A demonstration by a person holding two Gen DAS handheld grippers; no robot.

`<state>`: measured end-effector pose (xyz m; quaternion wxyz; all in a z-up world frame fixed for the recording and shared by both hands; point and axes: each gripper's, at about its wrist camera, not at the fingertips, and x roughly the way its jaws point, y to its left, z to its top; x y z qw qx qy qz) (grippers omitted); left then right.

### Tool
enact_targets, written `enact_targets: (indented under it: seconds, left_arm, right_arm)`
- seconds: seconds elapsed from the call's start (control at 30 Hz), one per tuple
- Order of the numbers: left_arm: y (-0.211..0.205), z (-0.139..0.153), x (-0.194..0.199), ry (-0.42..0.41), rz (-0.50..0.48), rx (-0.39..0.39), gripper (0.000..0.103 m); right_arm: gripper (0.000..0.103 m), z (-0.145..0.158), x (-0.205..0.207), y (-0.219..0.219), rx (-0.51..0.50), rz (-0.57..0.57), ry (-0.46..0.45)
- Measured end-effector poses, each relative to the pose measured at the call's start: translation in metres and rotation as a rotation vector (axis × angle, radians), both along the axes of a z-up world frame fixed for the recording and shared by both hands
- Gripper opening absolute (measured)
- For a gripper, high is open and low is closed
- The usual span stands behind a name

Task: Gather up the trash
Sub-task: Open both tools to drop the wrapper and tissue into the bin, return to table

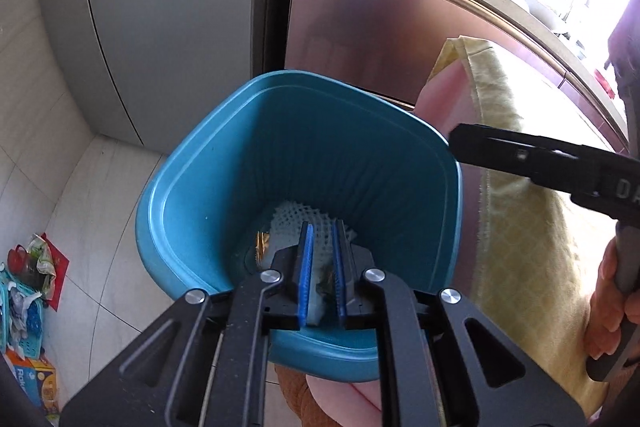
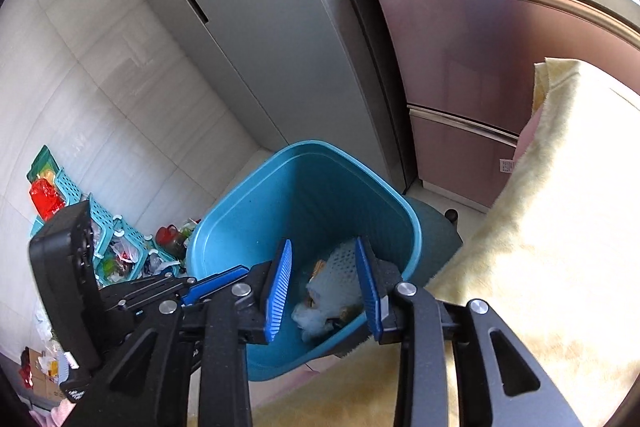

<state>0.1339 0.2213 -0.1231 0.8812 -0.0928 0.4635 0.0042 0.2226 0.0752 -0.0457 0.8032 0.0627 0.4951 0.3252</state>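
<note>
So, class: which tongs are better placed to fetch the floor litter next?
Probably the left tongs: the litter lies on their side; the right tongs hang farther off, over the blue bin.

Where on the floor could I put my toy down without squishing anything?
The bare tile floor between the grey fridge and the blue bin is free. It's crowded by the teal baskets with wrappers.

Both grippers were matte black linkages with round silver pivot screws and ribbed blue pads (image 2: 279, 289). The right gripper (image 1: 464, 143) bore white lettering at three o'clock.
</note>
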Motion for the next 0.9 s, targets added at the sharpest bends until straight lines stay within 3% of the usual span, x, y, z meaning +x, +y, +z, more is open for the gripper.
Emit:
enact_targets:
  seconds: [0.13, 0.23, 0.57, 0.9]
  left_arm:
    - [-0.002, 0.003, -0.004, -0.012, -0.001, 0.002, 0.009]
    - [-0.006, 0.012, -0.01, -0.043, -0.012, -0.004, 0.016]
    - [-0.052, 0.063, -0.046, -0.215, -0.136, -0.004, 0.048]
    - [-0.131, 0.08, -0.073, -0.259, -0.365, -0.057, 0.049]
  right_arm:
    - [0.032, 0.004, -0.003, -0.011, 0.019, -0.011, -0.001]
    - [0.033, 0.012, -0.008, -0.022, 0.047, -0.017, -0.013]
    - [0.046, 0.053, -0.046, -0.074, 0.108, -0.05, -0.13]
    - [0.049, 0.076, -0.094, -0.168, 0.112, -0.197, -0.217]
